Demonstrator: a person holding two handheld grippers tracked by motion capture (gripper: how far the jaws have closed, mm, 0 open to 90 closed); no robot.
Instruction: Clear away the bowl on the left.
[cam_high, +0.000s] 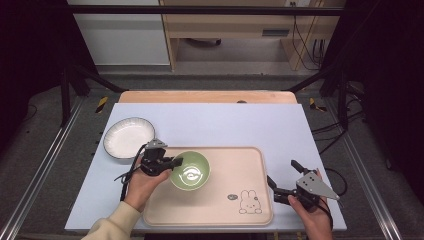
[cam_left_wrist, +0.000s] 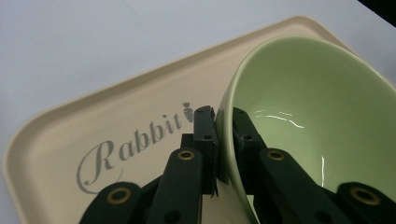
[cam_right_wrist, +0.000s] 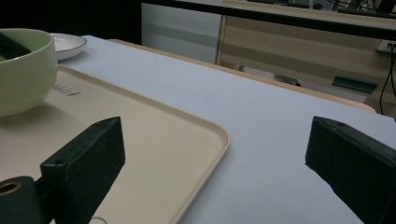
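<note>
A person works at a table (cam_high: 210, 122) covered in pale lavender-grey, holding 1 two-jaw gripper in each hand. The left gripper (cam_high: 176, 162) has its jaws closed narrow on the near-left rim of a glossy pale green ceramic bowl (cam_high: 190, 171), 1 jaw inside the wall and 1 outside. The left gripper view shows this grip closely: the bowl's rim (cam_left_wrist: 223, 116) is pinched between the 2 black jaws, and the bowl appears tilted over a beige rectangular plastic tray (cam_high: 250, 165) printed with the word "Rabbit" and a small rabbit drawing. In the high view the bowl sits over the tray's left half, and whether its base touches the tray is unclear.

The main risk, as I judge it, is the bowl slipping. The grip takes only a thin, smooth, curved edge, so the bowl's weight could swing it down or pull it free, knocking it on the tray.

The right gripper (cam_high: 280, 181) hovers just beyond the tray's right edge with its jaws wide apart and nothing between them, well apart from the bowl. A white round ceramic plate with a dark rim (cam_high: 128, 136) rests on the table just left of the tray's far-left corner.
</note>
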